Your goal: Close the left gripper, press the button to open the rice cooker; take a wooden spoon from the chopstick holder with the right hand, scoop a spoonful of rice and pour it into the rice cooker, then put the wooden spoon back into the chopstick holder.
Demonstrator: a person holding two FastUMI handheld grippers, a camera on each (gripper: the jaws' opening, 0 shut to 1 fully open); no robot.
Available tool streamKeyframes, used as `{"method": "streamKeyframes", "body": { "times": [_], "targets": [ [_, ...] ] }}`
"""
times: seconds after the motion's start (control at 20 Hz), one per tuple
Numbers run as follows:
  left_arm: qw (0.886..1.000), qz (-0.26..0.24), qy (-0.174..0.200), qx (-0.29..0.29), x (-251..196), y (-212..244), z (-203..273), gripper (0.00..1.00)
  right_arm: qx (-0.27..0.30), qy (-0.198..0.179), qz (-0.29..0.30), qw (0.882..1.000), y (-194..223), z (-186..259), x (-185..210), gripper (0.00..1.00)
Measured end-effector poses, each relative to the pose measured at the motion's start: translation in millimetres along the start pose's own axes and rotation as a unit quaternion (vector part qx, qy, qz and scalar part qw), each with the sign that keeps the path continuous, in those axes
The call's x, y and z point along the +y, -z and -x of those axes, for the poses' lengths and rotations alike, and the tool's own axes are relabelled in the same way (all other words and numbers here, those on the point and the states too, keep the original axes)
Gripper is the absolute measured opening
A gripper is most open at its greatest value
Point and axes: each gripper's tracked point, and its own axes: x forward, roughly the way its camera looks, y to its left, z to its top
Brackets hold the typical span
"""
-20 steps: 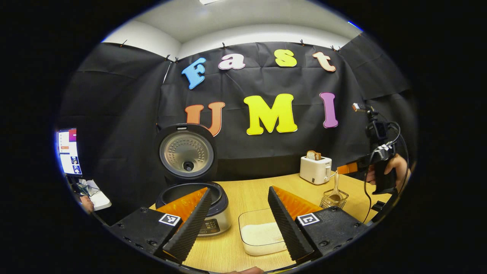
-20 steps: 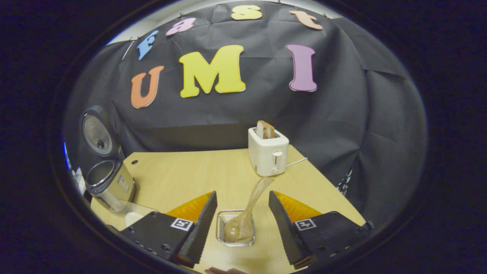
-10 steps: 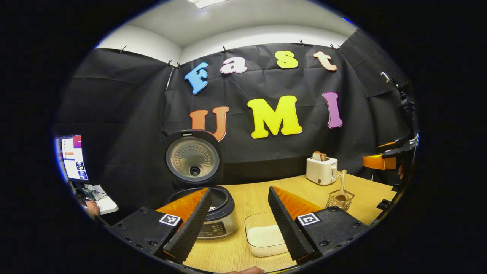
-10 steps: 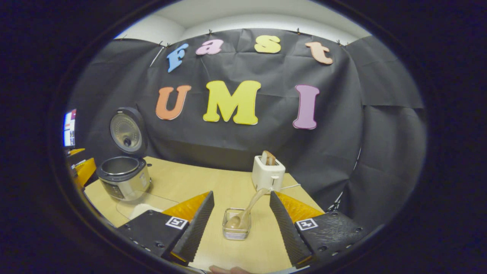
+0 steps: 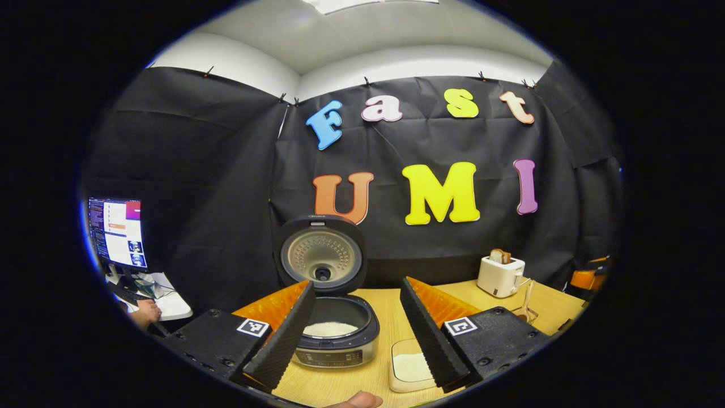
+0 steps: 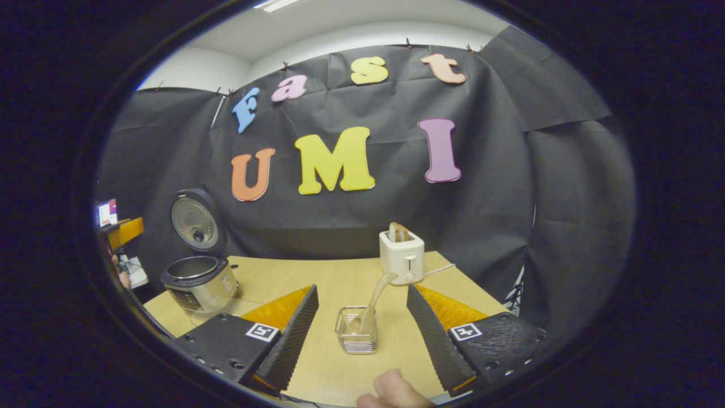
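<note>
Rice cooker (image 5: 334, 317) sits on the desk (image 5: 385, 300) w/ lid up and rice in the pot, seen in left gripper view btwn my left tongs (image 5: 357, 331), which are released, nothing in them. Clear rice dish (image 5: 410, 368) just right of it, toaster (image 5: 500, 276) further back.

Right gripper view: my right tongs (image 6: 362, 331) also released, wooden spoon (image 6: 371, 309) leaning in the chopstick holder (image 6: 357, 338) btwn the fingers, untouched. Cooker at far left.
</note>
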Motion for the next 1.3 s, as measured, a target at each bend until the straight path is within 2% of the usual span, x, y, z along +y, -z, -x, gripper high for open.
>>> {"method": "streamKeyframes", "body": {
  "times": [0.1,0.4,0.45,0.55,0.7,0.8,0.85,0.9,0.95,1.0,1.15,1.2,1.25,1.3],
  "targets": [
    [1.0,0.006,-0.017,-0.011,14,-23,-12,0.96,0.01,-0.004,-0.008,1.0,8,-2,-7,0.94],
    [0.999,0.036,-0.012,-0.029,29,-75,-68,0.96,0.015,0.0,-0.008,1.0,21,-11,-19,0.92],
    [0.999,0.039,-0.019,-0.031,34,-79,-81,1.0,0.015,-0.001,-0.007,1.0,23,-11,-20,0.95],
    [0.998,0.045,-0.033,-0.032,43,-84,-113,0.96,0.017,-0.004,0.0,1.0,27,-12,-19,0.96],
    [0.999,0.018,-0.02,-0.028,48,-85,-165,0.96,0.026,-0.01,0.009,1.0,36,-15,-14,0.96],
    [0.998,-0.001,-0.027,-0.051,62,-88,-200,0.96,0.031,-0.02,0.022,0.999,41,-18,-11,0.96],
    [0.998,-0.001,-0.037,-0.056,71,-85,-217,0.96,0.029,-0.023,0.027,0.999,42,-18,-11,0.92],
    [0.998,0.008,-0.04,-0.052,75,-80,-233,0.96,0.024,-0.025,0.032,0.999,42,-22,-10,0.96],
    [0.998,0.017,-0.039,-0.053,77,-75,-247,0.96,0.02,-0.025,0.032,0.999,42,-25,-10,0.92],
    [0.998,0.02,-0.036,-0.055,80,-71,-257,0.96,0.019,-0.026,0.029,0.999,44,-30,-9,0.96],
    [0.997,0.012,-0.051,-0.055,93,-57,-284,0.96,0.025,-0.042,0.019,0.999,50,-38,0,0.96],
    [0.997,0.012,-0.051,-0.057,96,-54,-289,0.96,0.025,-0.044,0.016,0.999,50,-41,0,0.92],
    [0.997,0.019,-0.05,-0.058,98,-56,-293,0.96,0.027,-0.043,0.015,0.999,49,-44,1,0.96],
    [0.997,0.026,-0.045,-0.061,98,-58,-296,0.96,0.027,-0.046,0.016,0.998,47,-45,4,0.96]
  ]
}}
